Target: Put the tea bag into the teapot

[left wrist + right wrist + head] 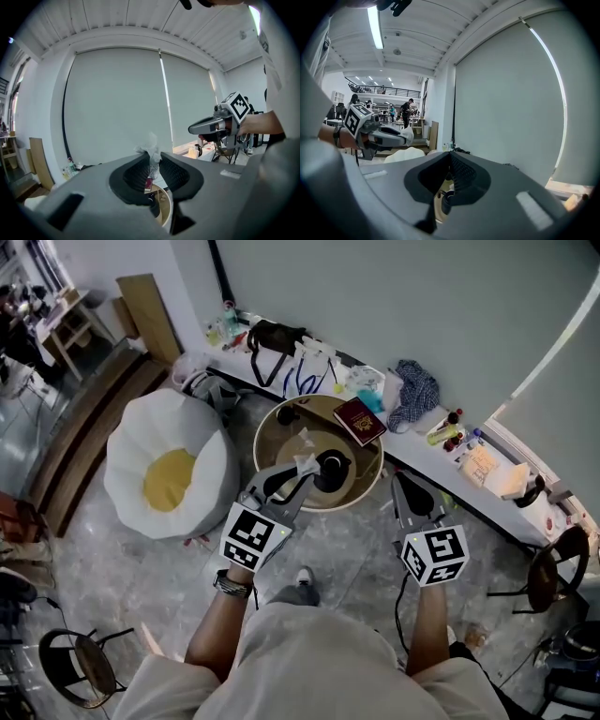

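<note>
In the head view a black teapot [333, 468] stands near the middle of a round wooden table [272, 432]. My left gripper [305, 470] is shut on a white crumpled tea bag [305, 462], held just left of the teapot, above the table. In the left gripper view the tea bag [151, 149] sticks up between the pinching pads of the left gripper [152, 158]. My right gripper [400, 478] hangs beyond the table's right rim. Its jaws meet at the tips of the right gripper [450, 155] with nothing between them.
A dark red booklet [359, 420] lies on the table's far right side. A white and yellow beanbag [169, 470] sits on the floor to the left. Behind the table runs a cluttered ledge [427, 463] with a black bag [274, 337]. Stools [80, 667] stand at both lower sides.
</note>
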